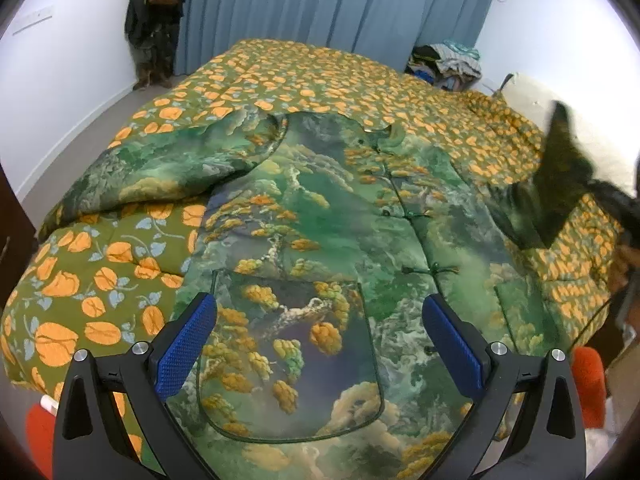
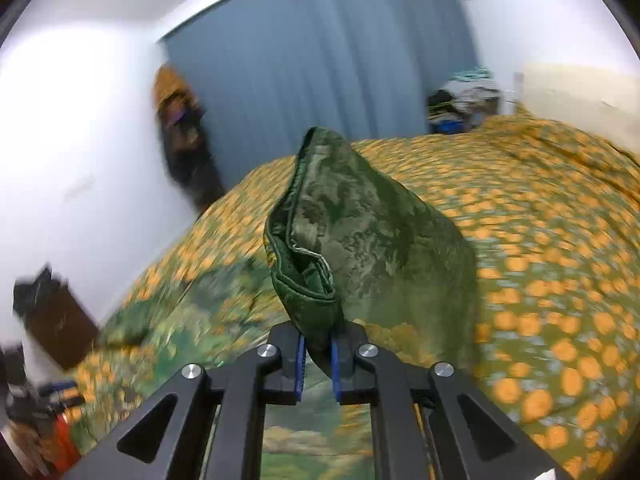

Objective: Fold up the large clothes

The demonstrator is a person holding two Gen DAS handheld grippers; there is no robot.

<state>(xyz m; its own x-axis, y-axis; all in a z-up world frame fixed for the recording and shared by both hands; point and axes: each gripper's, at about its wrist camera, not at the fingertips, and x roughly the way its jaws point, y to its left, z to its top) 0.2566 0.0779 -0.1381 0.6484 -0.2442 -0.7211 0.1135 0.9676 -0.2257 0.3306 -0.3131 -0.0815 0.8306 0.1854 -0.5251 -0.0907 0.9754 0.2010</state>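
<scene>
Right gripper (image 2: 318,354) is clamped on the cuff of a sleeve (image 2: 360,232), lifted clear of the bed (image 1: 280,68) — its view is blurred, so it looks to be mid-swing. Spread over the orange-leaf quilt (image 1: 80,280) lies the jacket (image 1: 340,220), green and printed, front up, buttons (image 1: 408,270) down the middle; the other sleeve (image 1: 160,168) lies bunched at the far left. Left gripper (image 1: 320,344) hangs wide open above the hem and pocket (image 1: 296,360), holding nothing. I judge this the first sleeve fold — next, carry the cuff across the chest and lay it flat.
</scene>
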